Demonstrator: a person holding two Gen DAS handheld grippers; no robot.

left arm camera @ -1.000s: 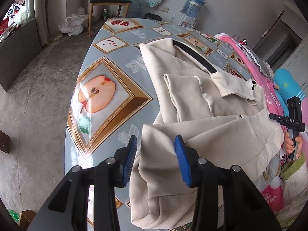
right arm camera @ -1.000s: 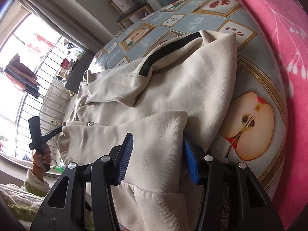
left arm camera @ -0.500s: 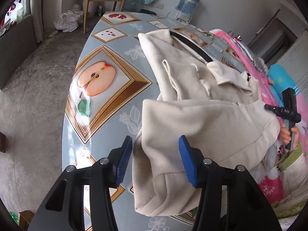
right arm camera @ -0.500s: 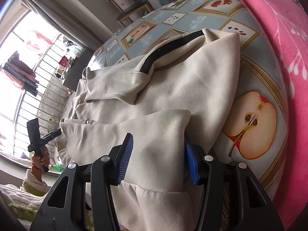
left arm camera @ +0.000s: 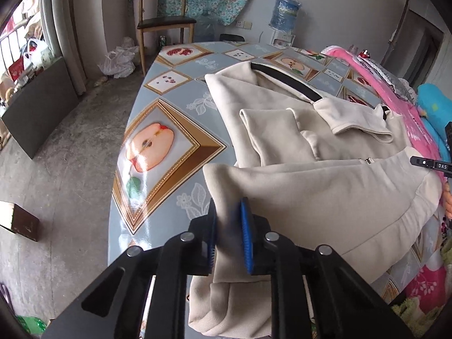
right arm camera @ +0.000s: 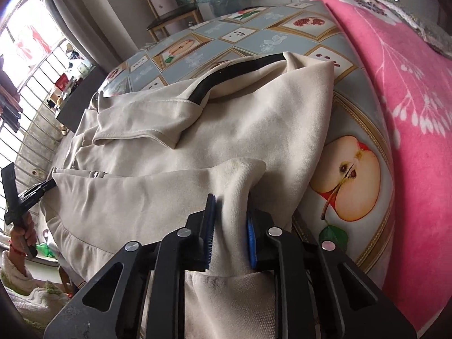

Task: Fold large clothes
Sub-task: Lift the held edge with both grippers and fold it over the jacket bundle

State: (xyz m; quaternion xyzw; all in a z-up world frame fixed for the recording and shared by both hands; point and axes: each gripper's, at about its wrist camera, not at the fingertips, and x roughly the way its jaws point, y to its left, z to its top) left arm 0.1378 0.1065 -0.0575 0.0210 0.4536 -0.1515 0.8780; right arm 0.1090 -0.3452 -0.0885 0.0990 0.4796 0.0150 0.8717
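Observation:
A large cream jacket (left arm camera: 325,147) with a black collar band lies on the fruit-print table (left arm camera: 158,147), its lower part folded up over the body. My left gripper (left arm camera: 228,226) is shut on the folded hem at the jacket's left corner. In the right wrist view the jacket (right arm camera: 226,130) spreads across the table (right arm camera: 353,180), and my right gripper (right arm camera: 230,223) is shut on the hem at the other corner. Each gripper shows small at the far edge of the other's view: the right one (left arm camera: 432,165) and the left one (right arm camera: 19,195).
A pink floral blanket (right arm camera: 409,113) covers the table's right side. A wooden chair (left arm camera: 163,25) and a water bottle (left arm camera: 284,11) stand beyond the far end. A white plastic bag (left arm camera: 118,62) and a brown box (left arm camera: 19,223) lie on the concrete floor.
Both grippers have closed from open onto the jacket's folded hem, one at each corner.

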